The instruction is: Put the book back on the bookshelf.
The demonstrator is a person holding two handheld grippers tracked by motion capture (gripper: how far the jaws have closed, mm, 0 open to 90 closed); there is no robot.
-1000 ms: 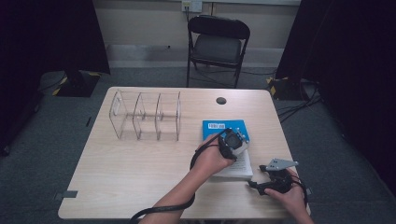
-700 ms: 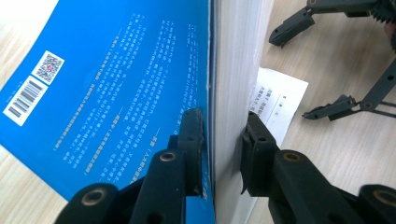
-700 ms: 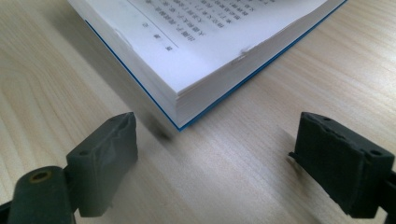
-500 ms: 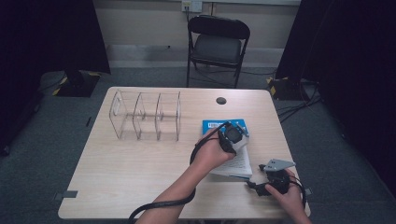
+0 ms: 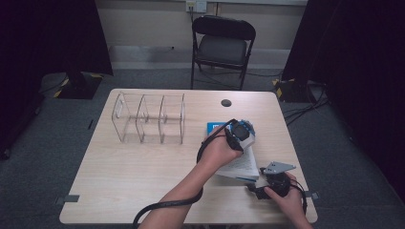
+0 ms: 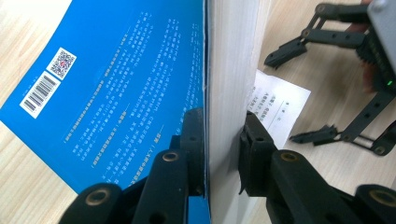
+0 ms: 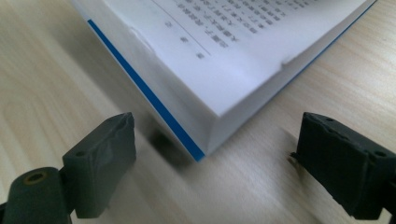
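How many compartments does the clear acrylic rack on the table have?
3, side by side in the clear acrylic divider rack at the table's far left: left, middle, right. All look empty.

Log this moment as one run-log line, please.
left gripper: shut on blue book pages | right gripper: open at book corner | acrylic organizer: untouched

Blue-covered book [image 5: 239,164] lying open on table's right side, pages up.
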